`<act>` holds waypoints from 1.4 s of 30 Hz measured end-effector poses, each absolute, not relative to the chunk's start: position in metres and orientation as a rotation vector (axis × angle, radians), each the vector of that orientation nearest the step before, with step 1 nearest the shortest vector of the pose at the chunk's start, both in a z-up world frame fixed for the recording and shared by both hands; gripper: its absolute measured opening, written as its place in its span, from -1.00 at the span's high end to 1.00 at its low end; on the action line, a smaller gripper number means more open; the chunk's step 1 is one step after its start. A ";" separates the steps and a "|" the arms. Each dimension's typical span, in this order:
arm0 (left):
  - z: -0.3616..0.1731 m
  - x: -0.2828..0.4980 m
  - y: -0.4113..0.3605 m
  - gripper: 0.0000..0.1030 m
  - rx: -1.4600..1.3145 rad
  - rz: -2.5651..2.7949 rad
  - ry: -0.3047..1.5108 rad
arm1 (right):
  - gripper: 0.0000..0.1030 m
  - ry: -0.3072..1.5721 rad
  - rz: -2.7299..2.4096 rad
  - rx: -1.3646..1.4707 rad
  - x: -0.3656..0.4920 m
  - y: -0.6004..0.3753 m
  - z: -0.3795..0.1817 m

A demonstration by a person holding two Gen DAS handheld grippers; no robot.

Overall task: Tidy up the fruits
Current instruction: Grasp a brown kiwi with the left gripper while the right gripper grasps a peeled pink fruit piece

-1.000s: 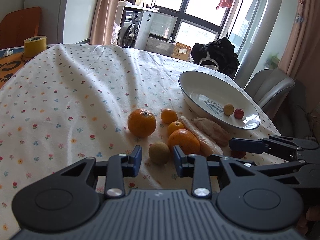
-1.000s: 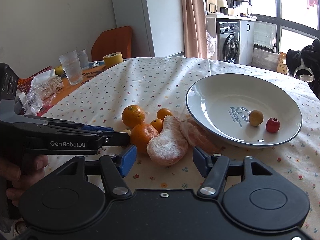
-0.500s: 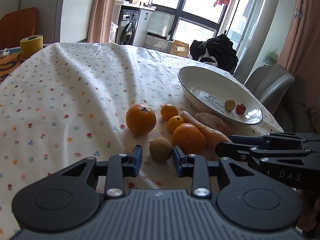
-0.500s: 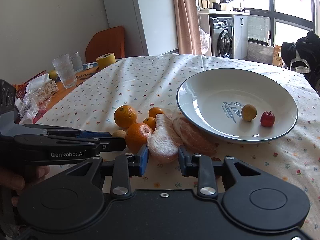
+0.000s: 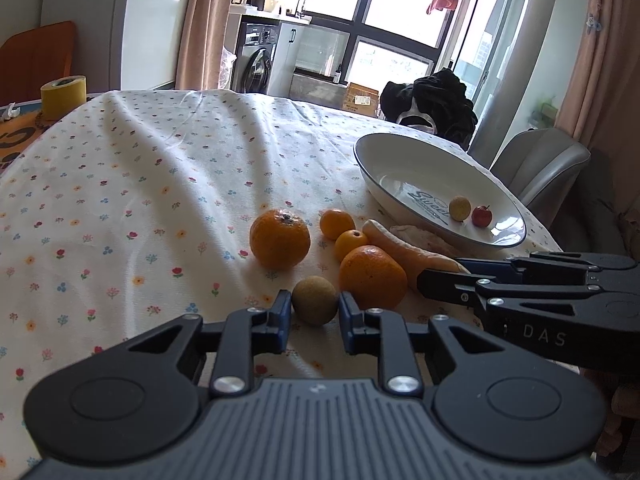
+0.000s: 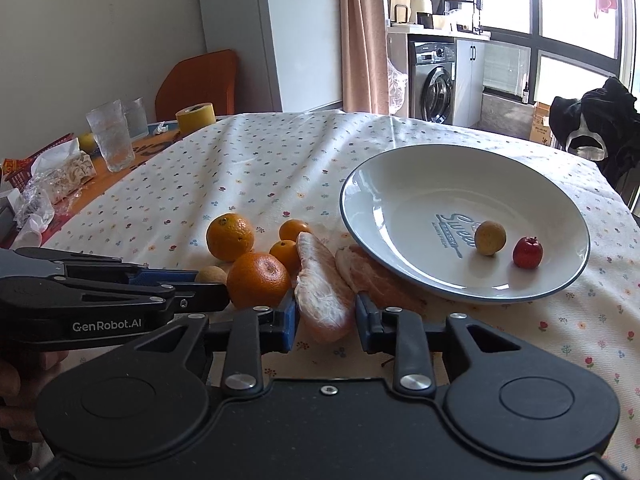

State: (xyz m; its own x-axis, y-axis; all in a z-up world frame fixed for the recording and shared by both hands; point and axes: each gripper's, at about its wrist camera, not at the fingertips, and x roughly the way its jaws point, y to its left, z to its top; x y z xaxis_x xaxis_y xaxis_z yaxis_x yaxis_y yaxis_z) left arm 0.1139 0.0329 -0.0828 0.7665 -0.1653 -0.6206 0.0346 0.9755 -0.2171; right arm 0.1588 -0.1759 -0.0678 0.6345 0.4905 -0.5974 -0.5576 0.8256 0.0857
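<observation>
The counter is covered by a cream cloth [image 5: 140, 184] printed with small red, blue and yellow flowers. Bright orange is shown by the oranges [image 5: 280, 239], dull tan by a small round fruit [image 5: 315, 300], and pale pinkish orange by the peeled segments [image 6: 324, 292]. The plate [image 6: 400, 184] is white with a dark blue-grey rim and dark lettering; a yellow-brown fruit [image 6: 490, 237] and a red one [image 6: 527, 252] are seen on it. The black claws are tipped with blue pads [image 6: 289, 320]. A yellow tape roll [image 5: 64, 96] is seen.
</observation>
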 end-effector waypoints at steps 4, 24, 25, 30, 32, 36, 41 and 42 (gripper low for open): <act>-0.080 0.112 0.036 0.54 -0.208 -0.102 0.681 | 0.42 0.653 0.610 -0.124 0.163 -0.172 -0.070; -0.064 0.103 0.026 0.54 -0.191 -0.080 0.657 | 0.62 0.603 0.641 -0.089 0.148 -0.191 -0.053; -0.062 0.104 0.023 0.54 -0.185 -0.078 0.656 | 0.62 0.596 0.643 -0.079 0.148 -0.195 -0.052; -0.056 0.104 0.015 0.54 -0.174 -0.074 0.637 | 0.62 0.578 0.639 -0.062 0.149 -0.209 -0.046; -0.055 0.105 0.011 0.54 -0.174 -0.077 0.633 | 0.62 0.572 0.630 -0.060 0.151 -0.213 -0.044; -0.051 0.106 0.005 0.54 -0.162 -0.093 0.626 | 0.62 0.559 0.600 -0.043 0.156 -0.223 -0.040; -0.046 0.110 0.000 0.54 -0.143 -0.103 0.617 | 0.62 0.548 0.567 -0.026 0.163 -0.234 -0.039; -0.045 0.111 0.000 0.54 -0.140 -0.104 0.616 | 0.62 0.544 0.562 -0.025 0.164 -0.236 -0.038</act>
